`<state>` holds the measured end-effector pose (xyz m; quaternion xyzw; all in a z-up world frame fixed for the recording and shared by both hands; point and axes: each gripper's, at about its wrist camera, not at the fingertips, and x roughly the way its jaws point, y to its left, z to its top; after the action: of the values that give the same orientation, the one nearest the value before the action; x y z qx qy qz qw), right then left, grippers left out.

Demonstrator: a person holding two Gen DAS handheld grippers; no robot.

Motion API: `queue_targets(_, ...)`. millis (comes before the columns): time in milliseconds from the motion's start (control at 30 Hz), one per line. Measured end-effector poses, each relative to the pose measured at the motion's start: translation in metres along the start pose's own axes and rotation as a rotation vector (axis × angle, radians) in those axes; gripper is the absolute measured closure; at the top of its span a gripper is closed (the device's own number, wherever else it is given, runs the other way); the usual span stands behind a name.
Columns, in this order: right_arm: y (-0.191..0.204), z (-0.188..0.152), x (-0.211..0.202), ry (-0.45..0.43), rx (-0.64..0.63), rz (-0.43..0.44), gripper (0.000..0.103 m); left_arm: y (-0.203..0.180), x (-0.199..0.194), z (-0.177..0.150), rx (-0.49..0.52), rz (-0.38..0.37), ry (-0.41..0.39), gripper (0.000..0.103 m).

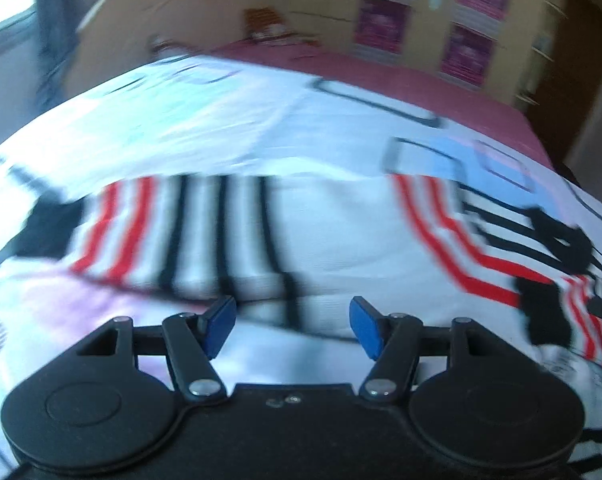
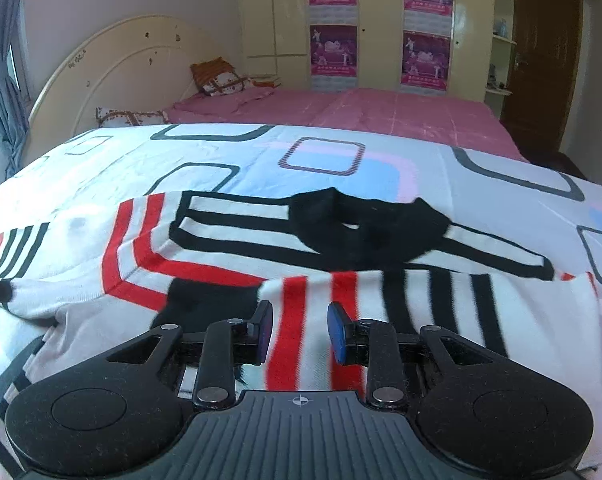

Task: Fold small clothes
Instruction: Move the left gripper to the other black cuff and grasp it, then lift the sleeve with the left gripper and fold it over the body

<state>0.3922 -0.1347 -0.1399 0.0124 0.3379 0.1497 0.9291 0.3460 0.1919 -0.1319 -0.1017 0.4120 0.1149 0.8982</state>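
Your left tongs (image 1: 293, 326) stand well apart with nothing between the blue pads (image 1: 221, 320); only the sweater (image 1: 341, 232) lies below them. That view is blurred, so fine detail is lost.

Your right tongs (image 2: 299, 332) are narrower, partly open. A fold of the sweater (image 2: 221, 248), white with red stripes, runs up between the pads (image 2: 337, 332), but a gap shows on both sides and you cannot tell whether they pinch it.

The sweater lies spread on the patterned sheet (image 2: 333, 168) that covers the near part of the bed. It is white with red and black stripes. Its black collar (image 2: 365, 224) lies toward the far side in the right wrist view, and a striped part is folded over the body just ahead of your right tongs. The pink sheet (image 2: 401, 112) shows beyond, with pillows (image 2: 221, 80) by the headboard (image 2: 113, 60) and a wardrobe (image 2: 381, 20) with posters behind.
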Motion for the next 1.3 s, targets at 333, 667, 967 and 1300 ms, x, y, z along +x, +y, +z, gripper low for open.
queue_targets(333,0.02,-0.011,0.032,0.077,-0.027,-0.022,0.069,0.091,0.016,0.002,-0.262,0.061,0.039,0.041)
queue_targets(667,0.029,-0.012,0.03,0.068,-0.002,0.014,0.068,0.126,0.034,0.018,-0.434,-0.012,-0.009,0.035)
queue_targets(967,0.034,-0.015,0.03,0.074,-0.009,0.026,0.058,0.156,0.037,0.018,-0.579,-0.049,-0.044,0.035)
queue_targets(1300,0.042,-0.015,0.036,0.068,-0.039,0.006,0.056,0.162,0.057,0.024,-0.541,0.04,-0.142,0.094)
